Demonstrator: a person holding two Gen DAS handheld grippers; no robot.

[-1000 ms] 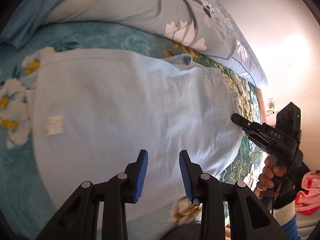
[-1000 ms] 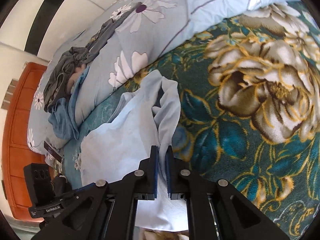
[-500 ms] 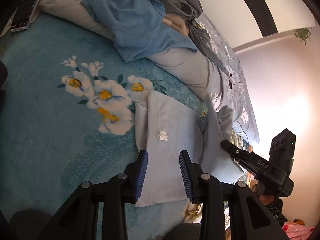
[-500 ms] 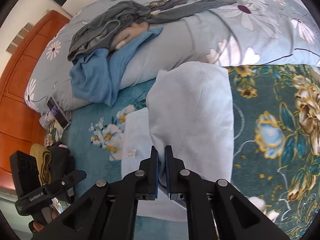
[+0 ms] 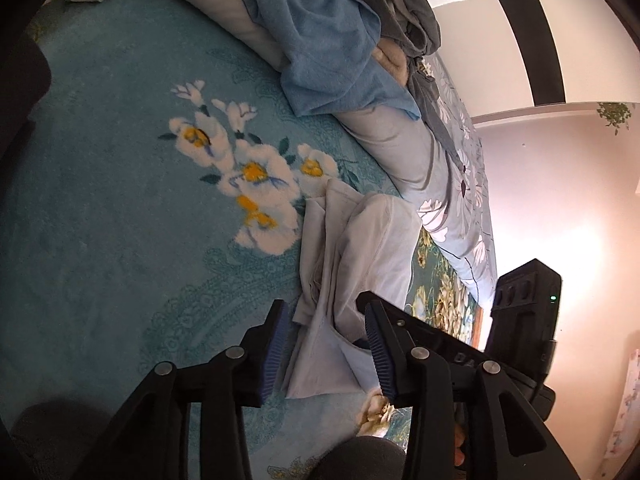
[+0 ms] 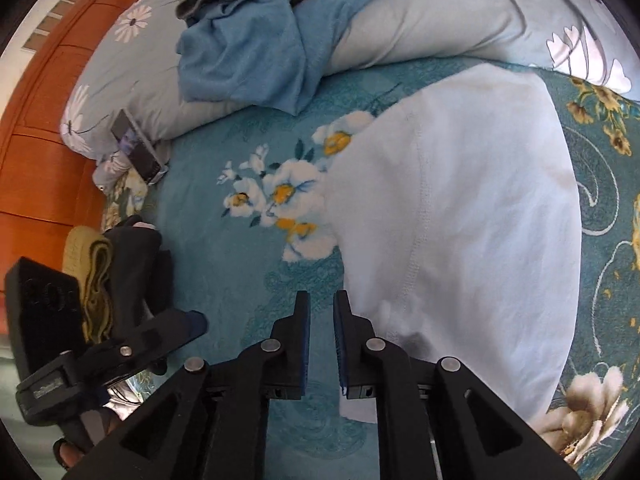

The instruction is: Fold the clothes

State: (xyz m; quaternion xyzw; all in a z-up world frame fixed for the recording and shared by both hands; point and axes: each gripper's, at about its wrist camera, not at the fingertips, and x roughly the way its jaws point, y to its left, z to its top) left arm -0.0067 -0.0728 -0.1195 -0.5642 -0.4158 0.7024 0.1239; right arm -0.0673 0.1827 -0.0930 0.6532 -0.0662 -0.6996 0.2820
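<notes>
Left tongs (image 5: 326, 350): jaws stood moderately apart and were opening; the near edge of the pale blue garment (image 5: 360, 264) lay in the gap, but the blue pads did not press on it.
Right tongs (image 6: 321, 346): jaws stood narrowly apart and were opening; only teal bedspread (image 6: 224, 288) showed in the gap, with the garment (image 6: 472, 216) just beside the right-hand finger, untouched as far as could be told.
Garment: folded over on itself, it lay on the bedspread (image 5: 100, 220), lower centre in the left wrist view and filling the right half of the right wrist view, next to the printed white and yellow flowers (image 6: 280, 196).
Left wrist view only: the garment's stacked layers seen edge-on, a pink wall (image 5: 560, 200) at right, and the other tongs' black body (image 5: 524, 320) at lower right.
Right wrist view only: a broad smooth top panel with a stitched seam, an orange wooden headboard (image 6: 44, 120) at upper left, and a pile of dark and yellow clothes (image 6: 116, 264) at left.
Both views: a blue towel (image 5: 328, 40) draped over a flowered pillow (image 6: 440, 20), and a phone (image 6: 138, 148) near the pillow.
</notes>
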